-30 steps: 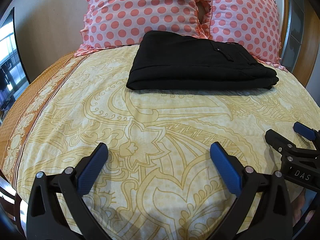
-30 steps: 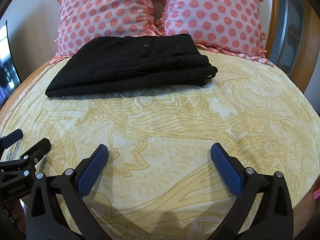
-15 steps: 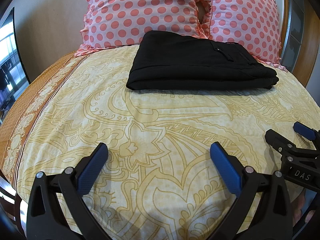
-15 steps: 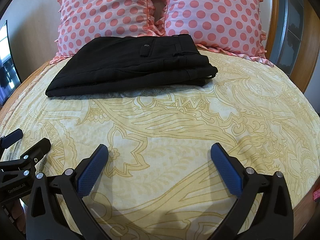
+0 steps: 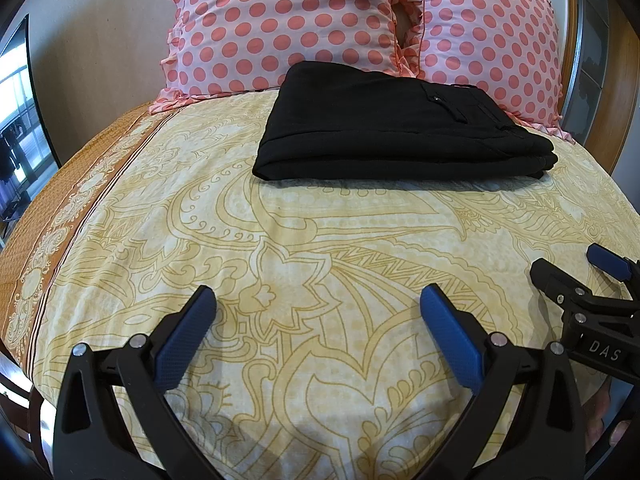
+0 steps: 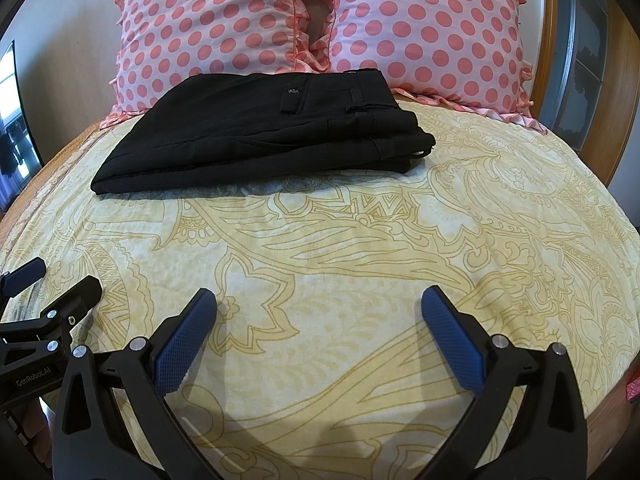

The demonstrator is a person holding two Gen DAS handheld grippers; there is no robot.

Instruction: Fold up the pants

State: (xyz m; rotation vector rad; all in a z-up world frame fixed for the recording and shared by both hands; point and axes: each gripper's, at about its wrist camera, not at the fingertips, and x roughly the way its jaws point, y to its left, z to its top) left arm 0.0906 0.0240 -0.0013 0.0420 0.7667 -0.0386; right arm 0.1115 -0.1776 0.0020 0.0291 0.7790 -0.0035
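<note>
1. From my remote seat, the lower corners of both wrist views were swallowed by the black gripper frames, and the fisheye rim cut off the bed's foot edge.
2. The right gripper (image 5: 600, 268) showed only partly at the right border of the left view (its far side ran out of frame); the left gripper (image 6: 52, 280) was likewise clipped at the left border of the right view.
3. A dark screen or window (image 5: 16, 120) at the far left was too warped for me to tell which it was.
4. The pants (image 5: 400, 136) lay folded into a flat black rectangle at the head end of the bed, their back edge touching the two pillows (image 5: 288, 24), well apart from both grippers.
5. In the right view I could see the pants (image 6: 260, 136) stacked in several layers, with a buttoned pocket flap and a belt loop on top near the waistband end at the right.
6. The pants fabric looked matte and smooth; the bedsheet (image 5: 320, 240) was pale yellow cotton with ochre paisley and zigzag outlines, lightly wrinkled, with an orange border at the left.
7. The pillows were pink with coral dots and frilled edges.
8. Both grippers had their fingers spread wide, gripping nothing, and their pads (image 6: 184, 344) were blue and finely dimpled.
</note>
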